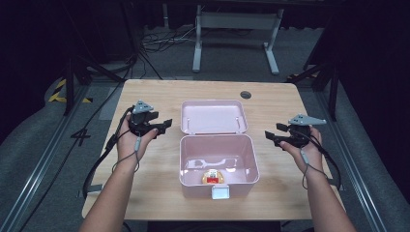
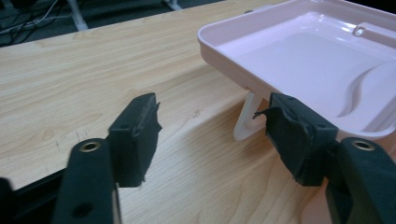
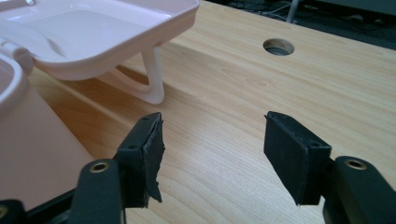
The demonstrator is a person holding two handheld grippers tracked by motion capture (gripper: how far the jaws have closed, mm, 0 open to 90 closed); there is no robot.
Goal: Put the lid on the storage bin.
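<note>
wooden table [image 1: 159, 193], dark room behind. pink plastic box [image 1: 218, 166] sits mid-table, its hinged lid [image 1: 213, 116] flipped open flat behind it, a small red-and-yellow item [image 1: 212, 177] inside near the front wall. looks light, rigid, thin-walled, glossy so likely slippery; best grip is probably the lid rim or its white latch tab [image 2: 247, 122]. left gripper [image 1: 163, 126] and right gripper [image 1: 270, 137] flank the box, both released, nothing between the jaws.

Black hand-held gripper [image 1: 164, 126], grey three-cornered plate, trailing cable
</note>
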